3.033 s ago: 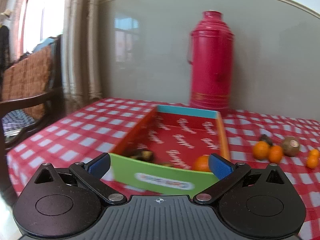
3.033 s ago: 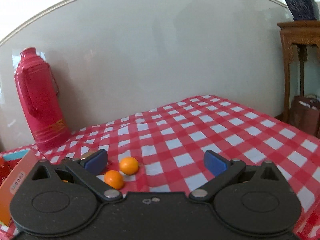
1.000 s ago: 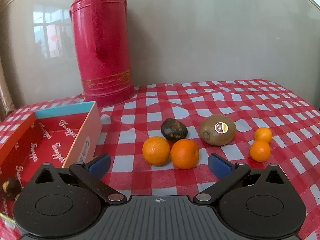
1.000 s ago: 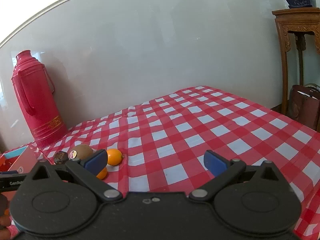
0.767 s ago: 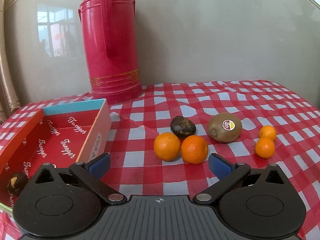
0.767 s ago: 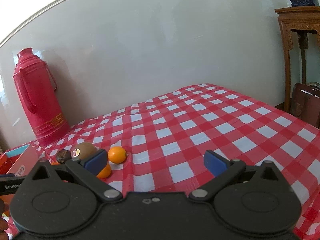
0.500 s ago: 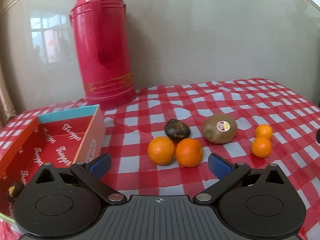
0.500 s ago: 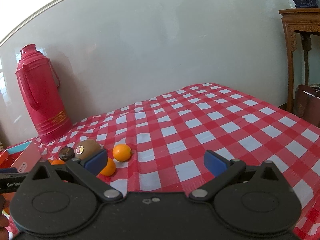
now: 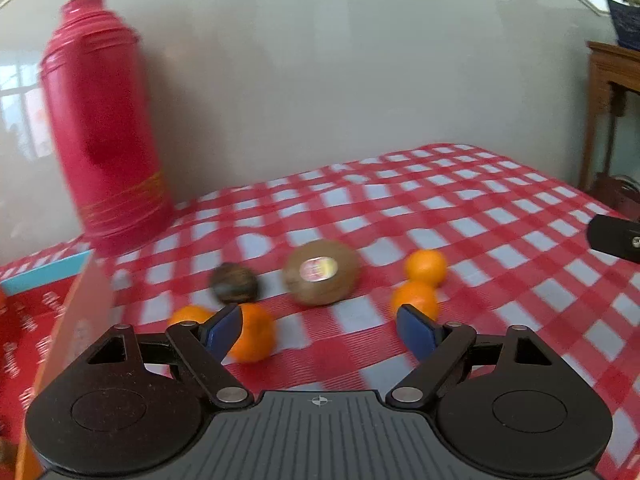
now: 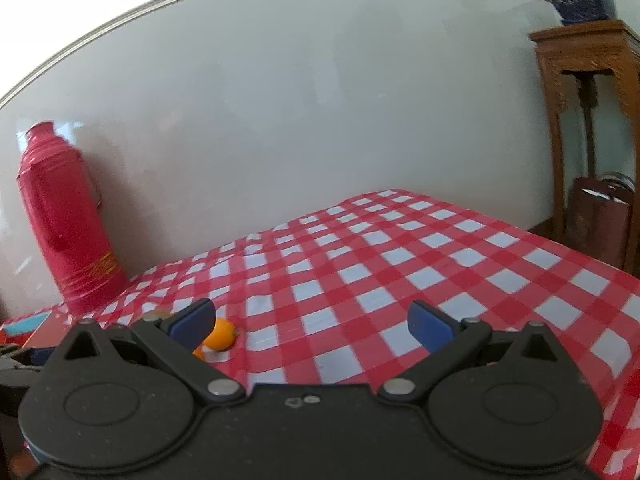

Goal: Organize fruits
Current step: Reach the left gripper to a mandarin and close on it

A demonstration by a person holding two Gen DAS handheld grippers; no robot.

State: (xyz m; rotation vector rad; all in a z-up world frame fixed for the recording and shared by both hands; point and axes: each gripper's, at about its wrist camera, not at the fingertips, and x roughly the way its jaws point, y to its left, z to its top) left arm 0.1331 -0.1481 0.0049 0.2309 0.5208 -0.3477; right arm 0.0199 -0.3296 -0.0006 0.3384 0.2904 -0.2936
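The checked bench (image 9: 500, 216) carries a red flask (image 9: 102, 120) far left, a box (image 9: 76, 320) at left, then kiwi (image 9: 320, 272), oranges (image 9: 252, 332) and dark fruit (image 9: 234, 283) just beyond the closing, empty left gripper (image 9: 320, 330), while right gripper (image 10: 312, 322) fingers stand wide, empty.

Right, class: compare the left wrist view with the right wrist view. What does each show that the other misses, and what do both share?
Only the left wrist view shows the brown stickered kiwi, the dark wrinkled fruit and the left hand-held gripper, jaws closing on nothing. Only the right wrist view shows the carved wooden side stand. Both show the tall red thermos flask and the red-and-white checked tablecloth.
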